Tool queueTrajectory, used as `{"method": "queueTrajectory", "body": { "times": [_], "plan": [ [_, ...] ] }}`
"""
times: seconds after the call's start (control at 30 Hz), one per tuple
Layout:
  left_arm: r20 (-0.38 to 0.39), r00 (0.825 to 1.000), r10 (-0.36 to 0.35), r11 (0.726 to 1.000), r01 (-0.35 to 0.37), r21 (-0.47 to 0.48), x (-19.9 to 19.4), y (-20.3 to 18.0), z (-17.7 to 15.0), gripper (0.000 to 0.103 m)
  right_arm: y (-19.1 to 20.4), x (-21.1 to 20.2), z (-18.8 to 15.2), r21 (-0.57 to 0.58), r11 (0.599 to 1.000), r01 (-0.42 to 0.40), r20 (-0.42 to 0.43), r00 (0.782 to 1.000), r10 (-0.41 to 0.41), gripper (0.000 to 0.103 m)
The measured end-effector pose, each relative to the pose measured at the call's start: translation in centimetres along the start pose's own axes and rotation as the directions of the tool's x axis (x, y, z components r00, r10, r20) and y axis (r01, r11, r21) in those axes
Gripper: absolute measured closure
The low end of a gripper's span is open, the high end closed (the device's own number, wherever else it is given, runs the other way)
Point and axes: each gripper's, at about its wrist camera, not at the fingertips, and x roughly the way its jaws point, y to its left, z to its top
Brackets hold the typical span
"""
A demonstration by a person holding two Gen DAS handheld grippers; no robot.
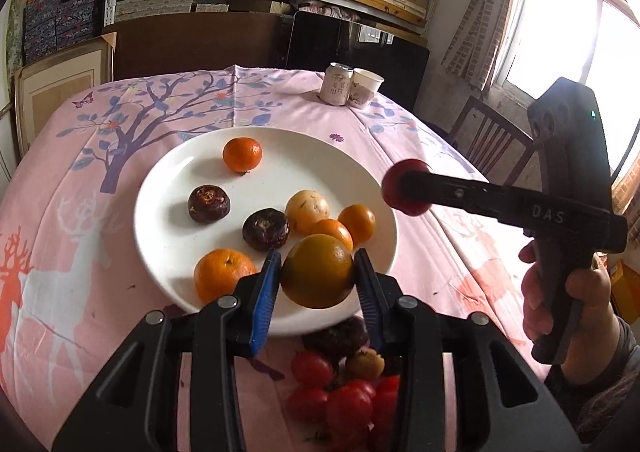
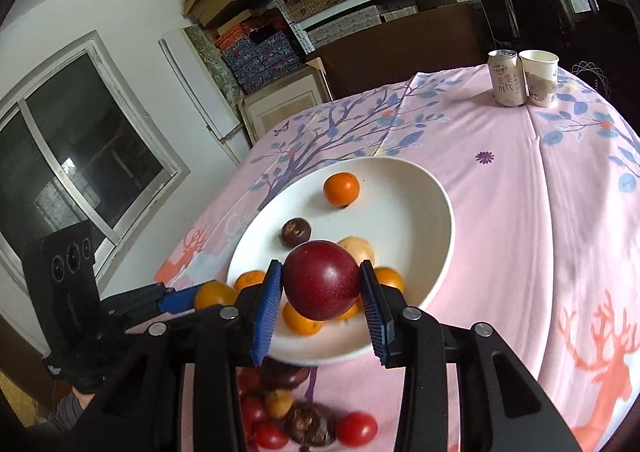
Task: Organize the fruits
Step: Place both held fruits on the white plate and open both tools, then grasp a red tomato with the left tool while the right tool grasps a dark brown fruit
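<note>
I had the pink printed tablecloth (image 1: 168,100) filling both views, and on it the white plate (image 1: 168,188) sat near the middle, closer to my side. The plate held 4 orange fruits, 2 dark brown ones (image 1: 209,204) and 1 pale yellow one (image 1: 307,211); the farthest tangerine (image 1: 242,154) lay alone by the far rim.

My left gripper (image 1: 316,276) was pinching an orange (image 1: 317,271) between its blue pads, held above the near edge of the plate. My right gripper (image 2: 322,286) was clamped on a dark red plum (image 2: 322,280), also above the near part of the plate; from the left wrist it showed to the right of the plate, with my right hand (image 1: 572,300) round its handle.

On the cloth just near of the plate lay a loose pile of small red tomatoes (image 2: 356,429), mixed with a few brown and yellowish fruits.

At the far side, well apart from the plate, a drink can (image 2: 507,78) stood touching a paper cup (image 2: 539,77) on its right.
</note>
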Motion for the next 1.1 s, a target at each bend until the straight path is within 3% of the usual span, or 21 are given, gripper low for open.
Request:
{"method": "queueTrajectory", "body": {
  "times": [0.07, 0.13, 0.17, 0.33, 0.43, 0.6, 0.8, 0.9, 1.1],
  "plan": [
    [-0.022, 0.999, 0.024, 1.000, -0.024, -0.004, 1.7, 0.2, 0.6, 0.064, -0.7, 1.8, 1.2, 0.019, 1.000, 0.001, -0.006, 1.000, -0.001, 0.061],
    [-0.042, 0.998, 0.038, 0.999, -0.039, -0.036, 2.7, 0.8, 0.8, 0.048, -1.5, 3.1, 2.0, 0.050, 0.999, 0.007, -0.018, 1.000, -0.006, 0.053],
    [-0.043, 0.998, 0.039, 0.998, -0.041, -0.056, 2.7, 1.1, 0.8, 0.045, -1.7, 3.2, 2.0, 0.066, 0.998, 0.016, -0.017, 1.000, -0.015, 0.046],
    [-0.011, 1.000, 0.025, 0.999, -0.025, -0.043, -0.2, 1.1, -0.9, 0.044, -0.9, 1.4, -0.1, 0.023, 0.999, 0.036, 0.004, 0.999, -0.036, 0.044],
    [0.000, 1.000, 0.023, 1.000, -0.023, 0.000, -2.8, 0.2, -3.1, 0.034, -0.7, -0.7, -2.3, 0.007, 0.999, 0.035, 0.014, 0.999, -0.035, 0.044],
    [-0.007, 0.998, 0.059, 0.996, -0.058, 0.065, -6.1, -0.9, -7.6, 0.033, -0.2, -3.9, -7.0, -0.004, 1.000, 0.022, 0.011, 1.000, -0.022, 0.040],
    [-0.084, 0.993, 0.083, 0.993, -0.075, 0.096, -6.4, -1.2, -12.4, 0.033, 3.5, -4.5, -13.1, -0.115, 0.990, -0.088, -0.143, 0.987, 0.071, 0.040],
    [-0.090, 0.989, 0.114, 0.989, -0.104, 0.102, -6.3, -1.3, -13.6, 0.033, 6.1, -4.6, -15.4, -0.190, 0.973, -0.128, -0.196, 0.976, 0.091, 0.040],
    [-0.094, 0.989, 0.115, 0.991, -0.108, 0.078, -6.8, -1.1, -14.1, 0.033, 9.8, -3.5, -17.9, -0.291, 0.948, -0.127, -0.237, 0.970, 0.057, 0.041]
  ]
}}
